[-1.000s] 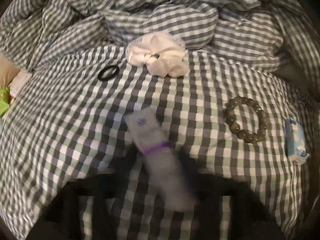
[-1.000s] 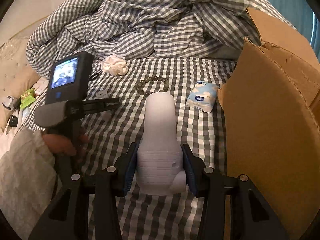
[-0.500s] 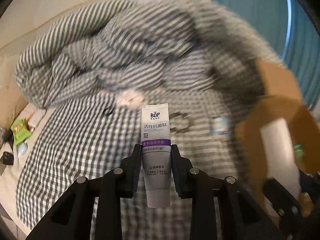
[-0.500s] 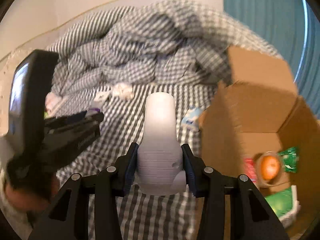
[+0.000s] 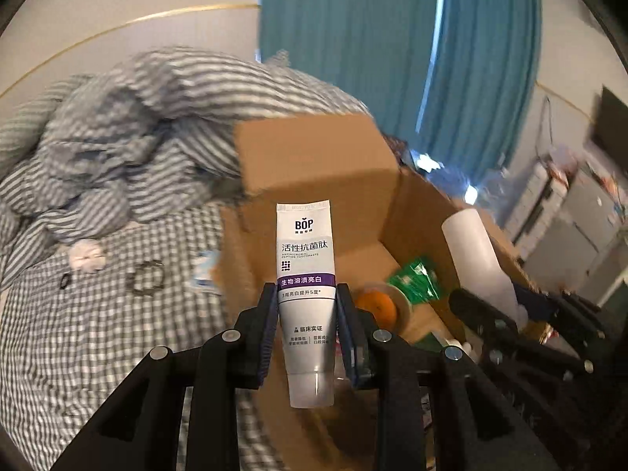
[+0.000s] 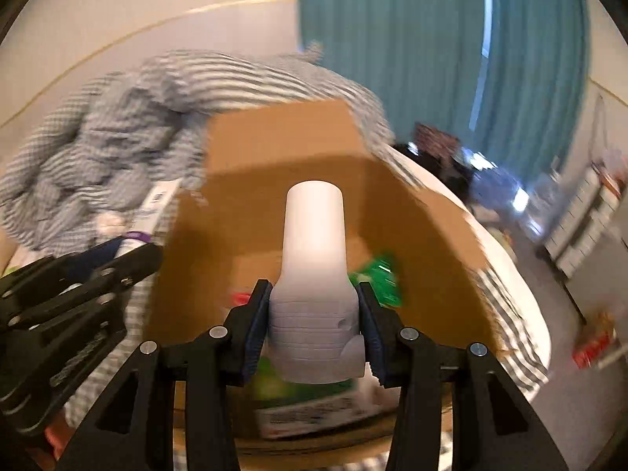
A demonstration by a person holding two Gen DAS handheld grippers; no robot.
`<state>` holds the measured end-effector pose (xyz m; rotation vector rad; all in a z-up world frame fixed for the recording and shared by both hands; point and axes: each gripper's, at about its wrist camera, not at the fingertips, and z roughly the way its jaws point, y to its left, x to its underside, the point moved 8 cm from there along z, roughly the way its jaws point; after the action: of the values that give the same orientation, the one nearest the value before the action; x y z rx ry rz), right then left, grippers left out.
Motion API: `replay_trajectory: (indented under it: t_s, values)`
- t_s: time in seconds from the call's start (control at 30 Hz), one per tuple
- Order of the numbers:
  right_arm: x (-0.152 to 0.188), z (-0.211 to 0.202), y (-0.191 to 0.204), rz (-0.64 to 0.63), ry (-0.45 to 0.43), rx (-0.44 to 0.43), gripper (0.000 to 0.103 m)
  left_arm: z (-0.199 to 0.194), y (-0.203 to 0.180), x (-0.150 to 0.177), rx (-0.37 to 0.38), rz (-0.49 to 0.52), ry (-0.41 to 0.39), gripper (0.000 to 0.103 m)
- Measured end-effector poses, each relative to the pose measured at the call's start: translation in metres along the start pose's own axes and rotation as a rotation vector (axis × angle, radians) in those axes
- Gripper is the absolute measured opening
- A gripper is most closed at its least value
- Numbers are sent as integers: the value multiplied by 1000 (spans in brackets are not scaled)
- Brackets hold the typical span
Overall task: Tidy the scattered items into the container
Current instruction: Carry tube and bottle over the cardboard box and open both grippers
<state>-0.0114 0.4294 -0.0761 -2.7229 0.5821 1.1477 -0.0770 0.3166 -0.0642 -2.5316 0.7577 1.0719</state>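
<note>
My left gripper (image 5: 305, 294) is shut on a white toothpaste tube (image 5: 305, 271) with a purple band, held over the near edge of the open cardboard box (image 5: 314, 157). My right gripper (image 6: 314, 294) is shut on a white plastic bottle (image 6: 314, 243), hanging above the inside of the cardboard box (image 6: 274, 145). The same white bottle (image 5: 475, 251) and right gripper (image 5: 522, 314) show at the right of the left wrist view. The left gripper (image 6: 129, 259) and the toothpaste tube (image 6: 153, 204) appear at the left of the right wrist view.
Inside the box lie an orange (image 5: 376, 306), a green packet (image 5: 416, 278) and a green-and-white pack (image 6: 306, 400). On the checked bedsheet (image 5: 98, 333) stay a bead bracelet (image 5: 147, 276), a white scrunchie (image 5: 86, 255), a black hair tie (image 5: 64, 280) and a tissue pack (image 5: 204, 271). A rumpled duvet (image 5: 137, 137) rises behind.
Both grippers rose and swung right from the bed to the box, carrying the tube and the bottle. The box's inside has come into view.
</note>
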Motion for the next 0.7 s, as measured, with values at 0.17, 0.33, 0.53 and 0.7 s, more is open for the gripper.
replay_trajectory:
  t_s: [0.17,0.33,0.53,0.7]
  values:
    - [9,20,-33,75,48,23,53,18,-9,13,-29,26,38,71]
    - [10,12,-40,97,24,12,86,7,8,12,-67,-12,6,90]
    - [-2,-12,-23,75,-27,9,86,-23,43,10,-110,-60,-19,93]
    - [-5,-44,19,5,-77,-25,86,-56,85,21,-204,-89,-23,99]
